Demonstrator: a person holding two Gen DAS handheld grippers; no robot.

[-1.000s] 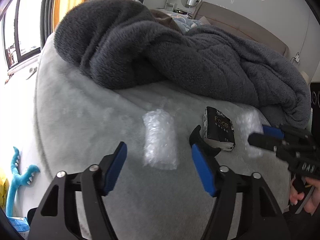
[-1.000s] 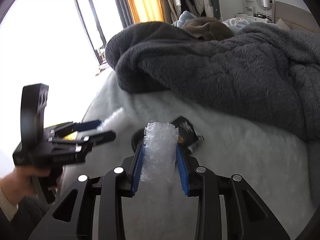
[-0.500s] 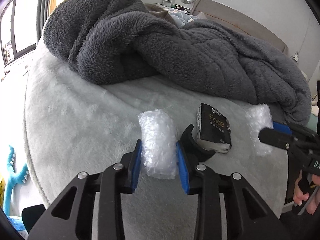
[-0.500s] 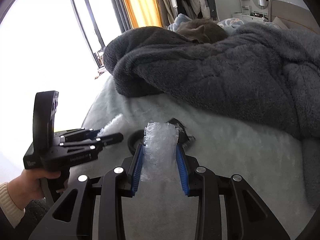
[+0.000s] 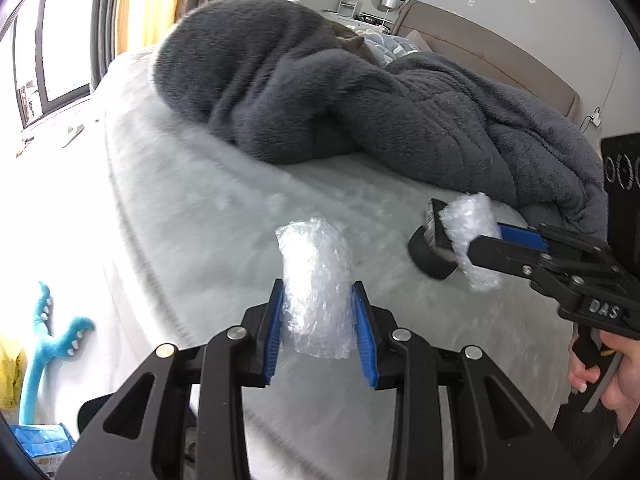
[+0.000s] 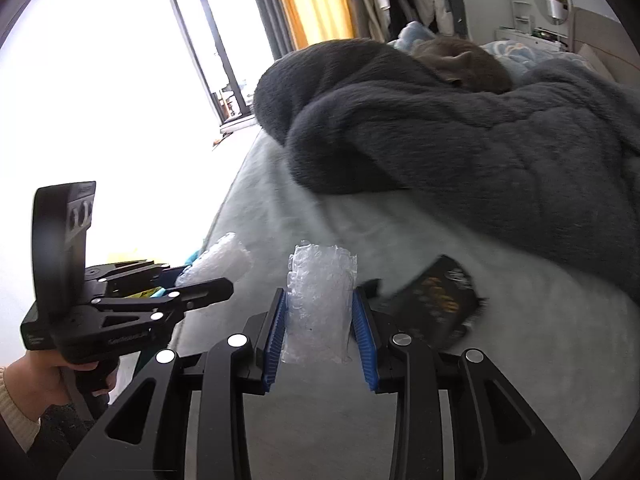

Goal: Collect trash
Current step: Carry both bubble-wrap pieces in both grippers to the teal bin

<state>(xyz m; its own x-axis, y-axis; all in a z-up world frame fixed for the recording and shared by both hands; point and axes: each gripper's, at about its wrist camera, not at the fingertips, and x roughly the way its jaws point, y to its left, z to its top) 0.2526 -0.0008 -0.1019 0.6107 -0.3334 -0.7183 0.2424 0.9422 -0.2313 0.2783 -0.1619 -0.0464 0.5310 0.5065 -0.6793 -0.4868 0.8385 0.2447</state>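
Observation:
My left gripper [image 5: 318, 312] is shut on a clear bubble-wrap roll [image 5: 316, 284], lifted off the pale grey bed cover [image 5: 192, 216]. My right gripper [image 6: 319, 318] is shut on a second bubble-wrap roll [image 6: 320, 300]. In the left wrist view the right gripper [image 5: 486, 236] shows at the right edge with its roll [image 5: 470, 228]. In the right wrist view the left gripper [image 6: 200, 278] shows at the left with its roll [image 6: 218, 258]. A black packet with gold lettering [image 6: 436, 300] lies on the cover beside a black ring-shaped object [image 5: 432, 256].
A thick dark grey blanket [image 5: 360, 108] is heaped across the far half of the bed, with a grey cat [image 6: 464, 62] curled on top. A blue plush toy [image 5: 48, 344] stands on the floor at the left. Bright windows [image 6: 100, 92] are beyond the bed's edge.
My left gripper closed on the bubble-wrap roll and raised it off the cover. Both grippers have pulled back from the blanket, each carrying its roll.

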